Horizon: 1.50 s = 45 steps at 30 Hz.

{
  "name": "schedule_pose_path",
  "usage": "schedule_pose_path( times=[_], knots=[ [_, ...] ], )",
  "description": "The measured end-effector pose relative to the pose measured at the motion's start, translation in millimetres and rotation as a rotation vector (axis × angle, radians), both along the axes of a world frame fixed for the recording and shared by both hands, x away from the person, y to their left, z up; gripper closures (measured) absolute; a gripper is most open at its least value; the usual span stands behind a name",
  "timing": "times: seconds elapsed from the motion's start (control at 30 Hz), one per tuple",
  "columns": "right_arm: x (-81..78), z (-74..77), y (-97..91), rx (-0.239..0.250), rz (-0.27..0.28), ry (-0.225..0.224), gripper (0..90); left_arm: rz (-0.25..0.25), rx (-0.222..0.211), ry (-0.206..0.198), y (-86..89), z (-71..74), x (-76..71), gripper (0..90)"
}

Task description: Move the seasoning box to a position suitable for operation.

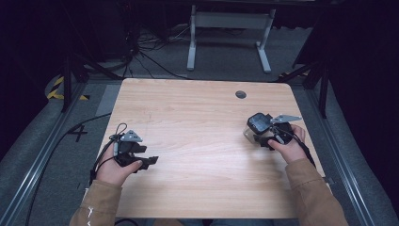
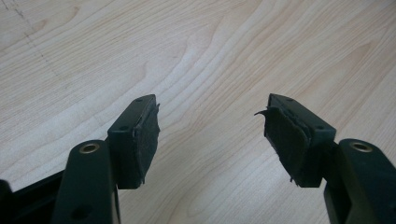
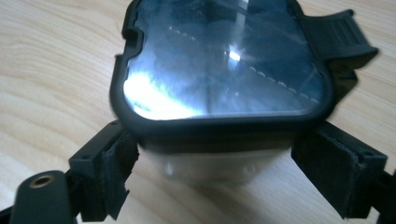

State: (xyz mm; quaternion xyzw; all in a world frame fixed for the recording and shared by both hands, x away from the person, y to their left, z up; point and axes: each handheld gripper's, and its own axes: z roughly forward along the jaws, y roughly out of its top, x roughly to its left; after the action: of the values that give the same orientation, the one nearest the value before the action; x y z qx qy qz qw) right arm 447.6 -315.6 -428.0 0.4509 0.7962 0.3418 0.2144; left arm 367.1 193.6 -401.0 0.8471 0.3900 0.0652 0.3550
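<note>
Over at the right side of the pale wooden table point(image 1: 197, 113), the right gripper point(image 1: 258, 134) clamps a small clear plastic container with a black-rimmed latching lid point(image 3: 224, 70), its jaws pressed against both sides. The left gripper point(image 2: 212, 130) hangs spread wide over bare wood, holding nothing.

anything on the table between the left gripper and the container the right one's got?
Nothing. In the high view, bare wood separates the left gripper from the lidded container clamped by the right gripper.
</note>
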Motion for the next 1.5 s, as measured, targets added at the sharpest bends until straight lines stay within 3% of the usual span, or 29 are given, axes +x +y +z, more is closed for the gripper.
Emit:
schedule_pose_path(
  times=[0.07, 0.47, 1.07, 1.13, 1.23, 1.5],
  knots=[
    [4.1, -3.4, 2.5, 0.011, -0.007, -0.004, 14.8, 0.001, -0.009, -0.013, -0.6, -1.1, 0.5, 35.5],
    [15.5, -12.5, 10.3, 0.049, -0.028, -0.035, 13.9, -0.001, -0.001, 0.002, -2.4, -3.1, 0.8, 35.2],
    [13.0, -9.6, 9.9, 0.029, 0.023, -0.074, 15.8, 0.001, -0.015, -0.004, 0.1, -4.9, 1.7, 35.3],
    [11.2, -5.8, 11.4, 0.016, 0.040, -0.084, 15.8, 0.001, -0.014, -0.004, 0.2, -5.0, 1.9, 35.3],
    [7.9, 3.2, 15.3, 0.037, 0.064, -0.092, 15.8, 0.002, -0.017, -0.004, 0.0, -4.9, 1.7, 35.3],
    [-5.8, 35.6, 39.8, 0.034, 0.233, -0.114, 15.8, 0.001, -0.025, -0.007, 1.5, -2.2, 0.5, 35.4]
  ],
)
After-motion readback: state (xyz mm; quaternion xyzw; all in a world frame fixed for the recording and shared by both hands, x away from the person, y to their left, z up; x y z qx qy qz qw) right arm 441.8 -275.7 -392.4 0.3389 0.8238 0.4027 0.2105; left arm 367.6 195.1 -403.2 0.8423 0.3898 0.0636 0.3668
